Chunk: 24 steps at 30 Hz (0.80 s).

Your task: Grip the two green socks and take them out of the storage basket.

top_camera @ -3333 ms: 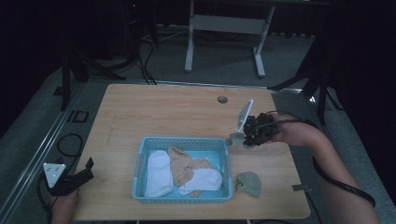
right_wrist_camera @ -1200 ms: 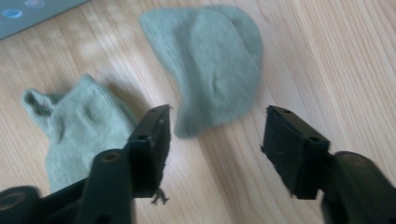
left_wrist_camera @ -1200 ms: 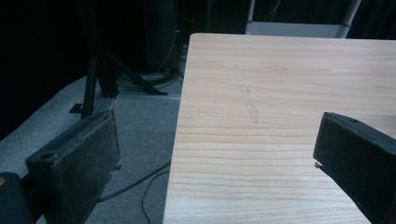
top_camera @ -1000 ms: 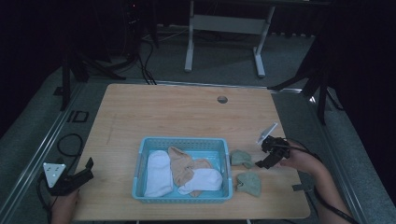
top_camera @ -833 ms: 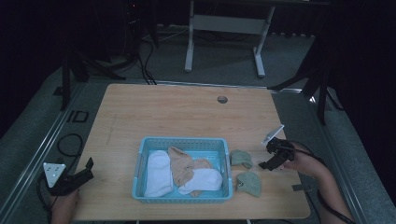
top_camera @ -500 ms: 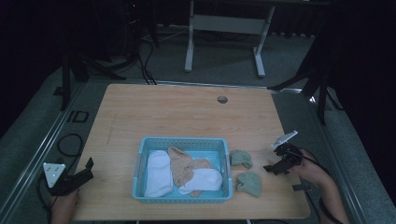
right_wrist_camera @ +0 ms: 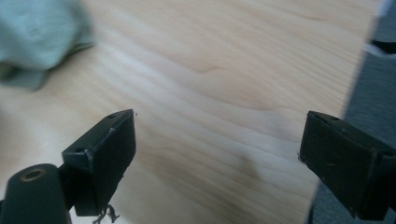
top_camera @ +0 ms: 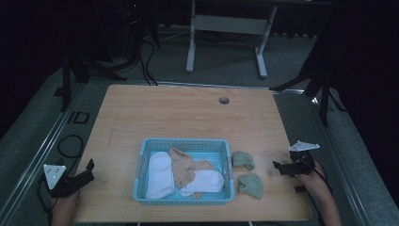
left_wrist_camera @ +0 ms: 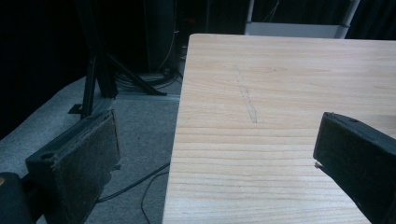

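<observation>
High view: a wooden table (top_camera: 188, 117) is seen from above, with a light blue basket (top_camera: 184, 197) placed near its near edge. Inside the basket a white sock (top_camera: 159, 173), a tan sock (top_camera: 183, 168) and a second white sock (top_camera: 204, 181) are laid. Two green socks are located on the table just to the right of the basket: the far green sock (top_camera: 243, 159) and the near green sock (top_camera: 251, 184) (apart from each other). The right gripper (top_camera: 279, 166) is held low at the right table edge, to the right of the green socks and clear of them, with its jaws pointed left. The left gripper (top_camera: 87, 168) is held at the near left corner, well apart from the basket.

Left gripper view: the jaws are spread wide, with nothing between them; bare table surface and grey floor (left_wrist_camera: 140, 135) are seen beyond.

Right gripper view: the jaws are likewise spread wide and empty. A blurred green sock (right_wrist_camera: 39, 37) is seen at the upper left, apart from the jaws (which of the two cannot be told).
</observation>
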Tool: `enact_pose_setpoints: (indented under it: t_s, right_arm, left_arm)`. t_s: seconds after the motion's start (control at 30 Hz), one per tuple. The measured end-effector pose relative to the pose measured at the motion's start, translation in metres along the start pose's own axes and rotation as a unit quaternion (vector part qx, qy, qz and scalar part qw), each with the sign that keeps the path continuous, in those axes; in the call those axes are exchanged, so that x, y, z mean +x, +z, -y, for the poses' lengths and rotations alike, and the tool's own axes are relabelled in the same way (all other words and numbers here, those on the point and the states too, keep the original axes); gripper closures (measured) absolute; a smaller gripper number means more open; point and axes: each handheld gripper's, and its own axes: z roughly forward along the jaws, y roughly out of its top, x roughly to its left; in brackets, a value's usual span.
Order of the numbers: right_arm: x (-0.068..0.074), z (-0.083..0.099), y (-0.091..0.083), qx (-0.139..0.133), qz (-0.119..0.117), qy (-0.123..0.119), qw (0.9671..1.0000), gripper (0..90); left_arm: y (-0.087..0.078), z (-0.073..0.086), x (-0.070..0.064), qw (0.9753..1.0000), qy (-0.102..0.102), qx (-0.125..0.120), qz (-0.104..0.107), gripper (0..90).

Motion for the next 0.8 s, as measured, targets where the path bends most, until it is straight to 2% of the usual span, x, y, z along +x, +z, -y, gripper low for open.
enact_pose_setpoints:
  t_s: [0.1, 0.2, 0.27, 0.3, 0.4, 0.5, 0.57, 0.67, 0.73, 0.8]
  right_arm:
    - [-0.001, 0.006, 0.000, -0.014, 0.023, 0.035, 0.9990, 10.5]
    - [0.001, 0.010, 0.000, -0.021, 0.048, 0.054, 0.9972, 10.5]
    - [0.002, 0.012, 0.001, -0.027, 0.050, 0.066, 0.9962, 10.5]
    - [0.004, 0.014, 0.001, -0.034, 0.064, 0.069, 0.9950, 10.5]
    - [0.006, 0.018, 0.001, -0.059, 0.080, 0.086, 0.9913, 10.5]
    - [0.007, 0.022, -0.002, -0.097, 0.076, 0.114, 0.9858, 10.5]
    - [0.009, 0.025, -0.004, -0.115, 0.078, 0.120, 0.9830, 10.5]
    - [0.013, 0.028, -0.007, -0.137, 0.096, 0.116, 0.9791, 10.5]
    - [0.015, 0.030, -0.008, -0.151, 0.102, 0.123, 0.9756, 10.5]
    - [0.018, 0.033, -0.010, -0.158, 0.105, 0.123, 0.9741, 10.5]
  left_arm:
    - [0.000, 0.000, 0.000, 1.0000, 0.000, 0.000, 0.000, 0.7]
    - [0.000, 0.000, 0.000, 1.0000, -0.001, 0.000, 0.000, 0.7]
    - [0.000, 0.000, 0.000, 1.0000, 0.000, 0.000, 0.001, 0.7]
    - [0.000, 0.000, 0.000, 1.0000, 0.000, 0.000, 0.001, 0.7]
    - [0.000, 0.000, 0.000, 1.0000, 0.000, -0.001, 0.001, 0.7]
    - [0.000, 0.000, 0.000, 1.0000, 0.000, -0.001, 0.000, 0.7]
    - [0.000, 0.000, 0.000, 1.0000, -0.001, 0.000, 0.001, 0.7]
    - [0.000, 0.000, 0.000, 1.0000, -0.001, 0.000, 0.001, 0.7]
    - [0.000, 0.000, 0.000, 1.0000, -0.001, -0.001, 0.001, 0.7]
    - [0.000, 0.000, 0.000, 1.0000, 0.000, -0.001, 0.001, 0.7]
